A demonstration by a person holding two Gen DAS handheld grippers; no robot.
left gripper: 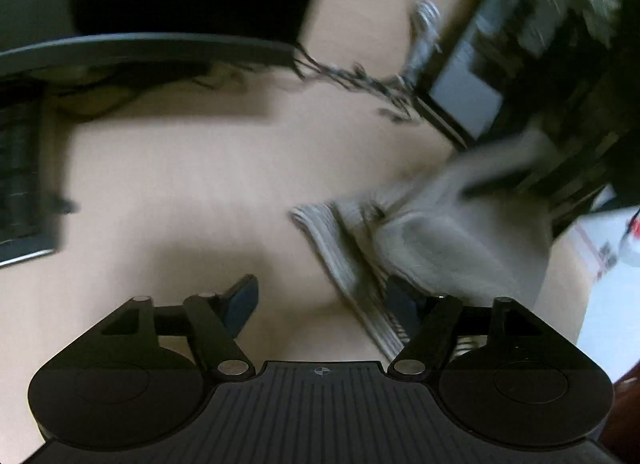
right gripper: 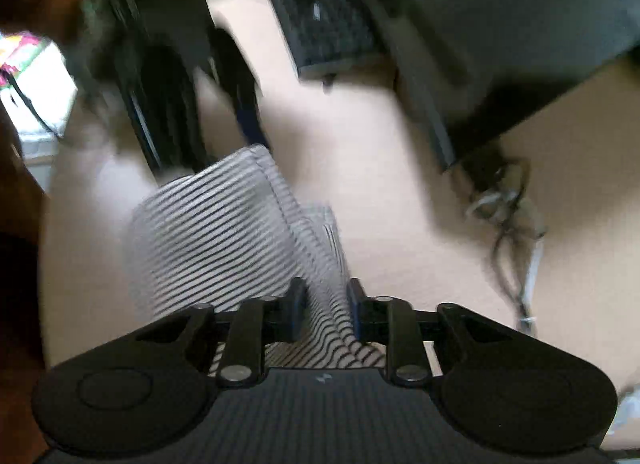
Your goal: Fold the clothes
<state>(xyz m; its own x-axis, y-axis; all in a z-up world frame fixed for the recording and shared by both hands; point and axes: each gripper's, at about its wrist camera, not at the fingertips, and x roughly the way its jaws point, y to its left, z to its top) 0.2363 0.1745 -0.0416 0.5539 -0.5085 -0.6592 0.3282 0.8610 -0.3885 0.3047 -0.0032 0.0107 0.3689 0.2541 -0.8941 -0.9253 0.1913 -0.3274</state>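
Each black hand-held gripper (left gripper: 322, 302) has blue pads (right gripper: 297, 306), ribbed body, silver screws.

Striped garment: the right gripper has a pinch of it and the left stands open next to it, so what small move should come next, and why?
Probably bring the left gripper onto the striped garment edge and close. Its jaws stand wide with the cloth only beside one finger, while the right gripper already pinches a fold, so a second hold would let the cloth be spread.

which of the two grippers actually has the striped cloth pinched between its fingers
The right gripper: its fingers are closed on a fold of the striped cloth. The left gripper stands wide open, the cloth only beside one finger.
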